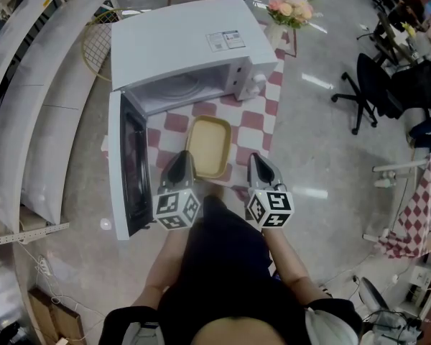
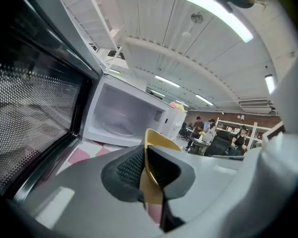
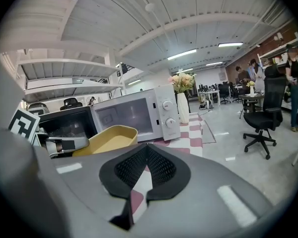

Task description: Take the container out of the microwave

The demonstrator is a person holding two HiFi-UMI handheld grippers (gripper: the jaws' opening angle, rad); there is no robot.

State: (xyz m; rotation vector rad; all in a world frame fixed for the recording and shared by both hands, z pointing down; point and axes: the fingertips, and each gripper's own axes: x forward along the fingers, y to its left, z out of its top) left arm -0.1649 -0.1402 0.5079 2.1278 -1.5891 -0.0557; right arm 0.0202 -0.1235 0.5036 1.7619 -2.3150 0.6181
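Two grippers are out in front of the person, one on each side of a shallow yellow container [image 1: 208,146]. The container is already outside the white microwave [image 1: 179,49], over the red-and-white checked cloth [image 1: 262,113] in front of the oven's mouth. I can't tell whether it rests on the cloth or hangs just above it.

The left gripper [image 1: 182,158] has its jaws clamped on the container's left rim; in its own view the thin yellow wall runs straight up between the two dark ribbed pads. The right gripper [image 1: 258,161] is just beside the container's right edge and not touching it. Its jaws are pressed together at the tips with nothing between them, only the checked cloth showing beneath.

The microwave door [image 1: 129,164] is swung wide to the left, its dark mesh window facing the container, and the pale cavity [image 2: 121,115] behind it has nothing inside. The cloth is spread on a polished floor. A vase of pink and cream flowers [image 3: 183,103] stands by the microwave's control side, and a black office chair [image 1: 370,85] sits well off to the right.
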